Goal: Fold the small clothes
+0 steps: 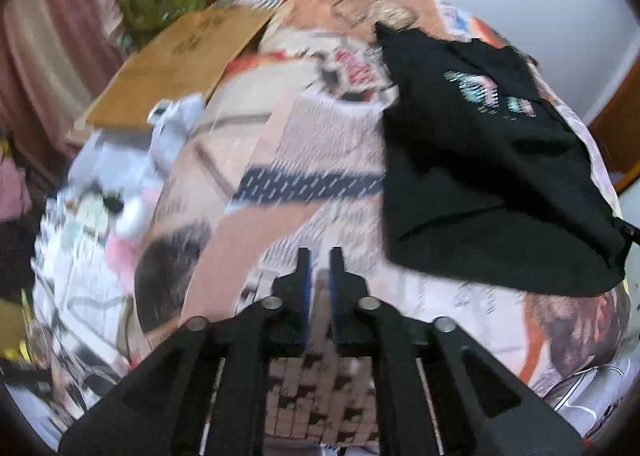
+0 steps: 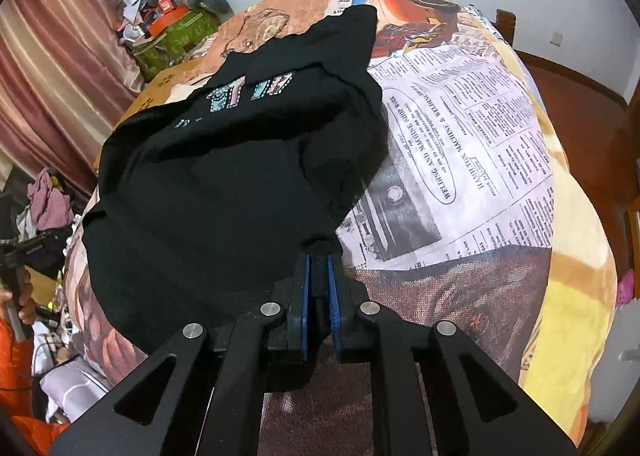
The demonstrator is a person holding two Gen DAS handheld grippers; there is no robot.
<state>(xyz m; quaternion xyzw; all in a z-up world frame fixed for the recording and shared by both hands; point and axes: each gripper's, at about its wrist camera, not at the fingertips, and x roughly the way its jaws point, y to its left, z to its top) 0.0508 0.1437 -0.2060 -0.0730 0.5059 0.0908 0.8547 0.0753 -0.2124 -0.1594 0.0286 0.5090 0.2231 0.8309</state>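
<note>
The black T-shirt [image 2: 224, 175] is pinched at one corner by the right tool [image 2: 319, 276], while the slightly open, empty left tool [image 1: 320, 268] is kept away on its left side.

Home bedroom. Bed [image 2: 460, 175] with a newspaper-print blanket fills both views; pink striped curtains [image 2: 52, 67] along the wall, a green storage box [image 2: 176, 39] heaped with clutter in the corner, loose clothes piled [image 2: 48, 199] beside the bed, wooden bed frame [image 2: 580, 95] at the edge, plain white walls.
</note>
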